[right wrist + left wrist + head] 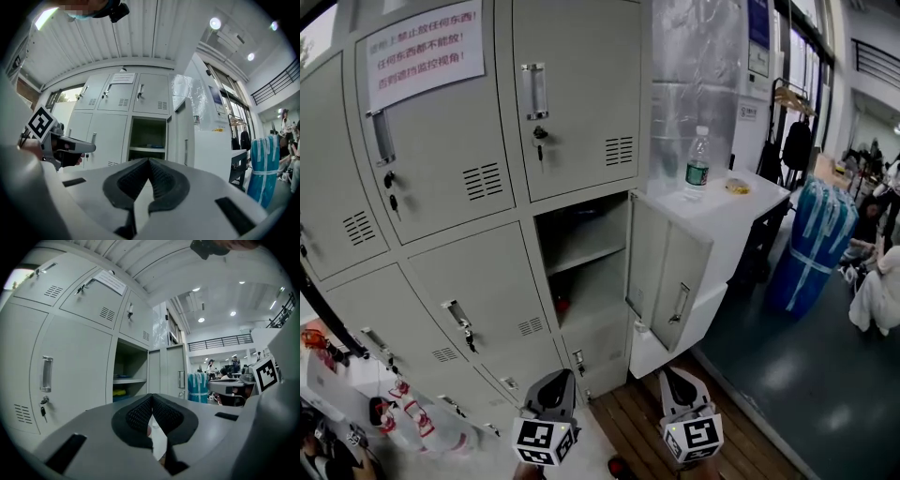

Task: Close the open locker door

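Observation:
A bank of grey lockers fills the head view. One compartment [581, 255] stands open, with a shelf and small items inside. Its door [667, 279] is swung out to the right, and the handle [680, 303] faces me. My left gripper [558, 377] and right gripper [673, 375] are low in that view, side by side, apart from the lockers, both shut and empty. In the left gripper view the gripper [152, 397] points at the open compartment [129, 376] and door [176, 373]. In the right gripper view the gripper [149, 160] faces the compartment [146, 136] and the door [180, 136].
A white counter [750, 208] stands right of the door and bears a water bottle [698, 161]. A blue wrapped bundle [820, 239] and seated people are further right. A paper notice [425, 47] hangs on an upper locker. Wooden flooring [633, 422] lies below.

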`<action>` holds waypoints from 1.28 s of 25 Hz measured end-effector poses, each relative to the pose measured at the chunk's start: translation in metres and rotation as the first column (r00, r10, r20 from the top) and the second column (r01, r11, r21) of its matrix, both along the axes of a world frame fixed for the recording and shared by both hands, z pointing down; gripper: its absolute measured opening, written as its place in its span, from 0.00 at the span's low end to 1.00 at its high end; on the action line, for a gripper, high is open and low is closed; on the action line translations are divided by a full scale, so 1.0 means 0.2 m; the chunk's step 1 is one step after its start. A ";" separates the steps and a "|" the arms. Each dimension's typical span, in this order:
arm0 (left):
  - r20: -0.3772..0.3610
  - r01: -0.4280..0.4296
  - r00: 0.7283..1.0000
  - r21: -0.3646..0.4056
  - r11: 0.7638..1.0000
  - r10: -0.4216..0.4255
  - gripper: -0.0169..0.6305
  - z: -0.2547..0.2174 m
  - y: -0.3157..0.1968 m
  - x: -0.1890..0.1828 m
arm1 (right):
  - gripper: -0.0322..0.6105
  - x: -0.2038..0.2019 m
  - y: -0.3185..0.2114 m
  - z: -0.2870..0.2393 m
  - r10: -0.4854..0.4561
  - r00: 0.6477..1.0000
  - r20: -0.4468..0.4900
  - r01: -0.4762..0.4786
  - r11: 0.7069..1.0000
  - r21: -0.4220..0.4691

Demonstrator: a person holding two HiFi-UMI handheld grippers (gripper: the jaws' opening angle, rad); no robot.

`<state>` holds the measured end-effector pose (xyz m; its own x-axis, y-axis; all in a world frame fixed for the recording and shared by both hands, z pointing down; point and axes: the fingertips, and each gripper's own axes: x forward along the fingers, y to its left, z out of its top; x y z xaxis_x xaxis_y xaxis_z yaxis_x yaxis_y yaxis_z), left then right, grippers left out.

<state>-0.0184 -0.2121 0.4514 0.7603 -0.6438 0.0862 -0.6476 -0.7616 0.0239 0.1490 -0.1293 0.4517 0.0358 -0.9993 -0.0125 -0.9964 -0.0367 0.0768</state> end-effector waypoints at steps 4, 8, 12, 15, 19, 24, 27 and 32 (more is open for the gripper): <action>0.002 -0.003 1.000 -0.002 1.000 0.003 0.06 0.01 -0.08 0.13 | 0.08 0.14 -0.08 0.01 0.011 1.000 0.007 -0.011 1.000 -0.005; 0.006 -0.015 1.000 -0.011 1.000 0.016 0.06 0.03 -0.14 0.26 | 0.08 0.26 -0.14 0.03 0.011 1.000 0.006 -0.011 1.000 -0.005; 0.012 -0.026 1.000 -0.023 0.999 0.026 0.06 0.07 -0.18 0.37 | 0.08 0.38 -0.17 0.03 0.022 0.999 0.032 -0.022 1.000 0.016; 0.016 -0.022 1.000 -0.027 0.999 0.023 0.06 0.08 -0.22 0.42 | 0.10 0.44 -0.21 0.02 0.004 0.999 0.043 -0.006 0.999 0.031; 0.021 -0.019 1.000 -0.029 0.999 0.020 0.06 0.08 -0.25 0.47 | 0.34 0.52 -0.28 0.02 -0.007 0.998 0.056 0.007 1.000 0.015; 0.026 -0.018 0.999 -0.029 0.999 0.019 0.06 0.09 -0.28 0.51 | 0.43 0.58 -0.37 0.00 -0.016 0.998 0.063 0.015 1.000 0.025; 0.029 -0.012 1.000 -0.030 0.999 0.013 0.06 0.10 -0.30 0.52 | 0.44 0.61 -0.42 -0.01 -0.023 0.997 0.067 0.021 0.999 0.027; 0.036 -0.001 0.999 -0.037 0.999 0.002 0.06 0.11 -0.33 0.52 | 0.42 0.64 -0.48 -0.01 -0.030 0.997 0.074 0.028 0.999 0.025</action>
